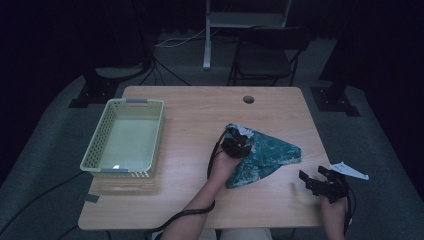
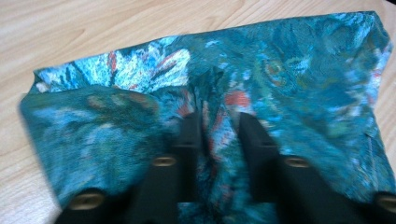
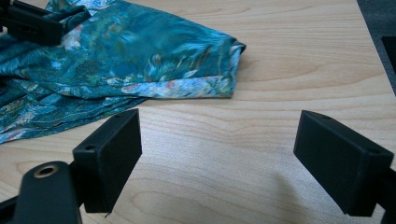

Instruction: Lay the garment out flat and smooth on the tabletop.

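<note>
A teal floral cloth [image 1: 272,150] lies folded and bunched on the right half of the wooden table [image 1: 200,115]. My left gripper [image 1: 239,145] rests on the cloth's left part. In the left gripper view its jaws stand close together, and the gripper [image 2: 218,123] is shut on a ridge of the cloth [image 2: 303,70]. My right gripper [image 1: 312,177] hovers near the table's front right corner, apart from the cloth. Seen in the right gripper view, it [image 3: 219,140] is wide open over bare wood, with the cloth [image 3: 140,51] ahead and to the left.
A pale green slotted basket [image 1: 97,135] stands on the table's left side with nothing inside. A round cable hole [image 1: 248,99] sits near the far edge. Behind the table are a dark chair [image 1: 265,55] and a stand's legs. Cables trail on the floor.
</note>
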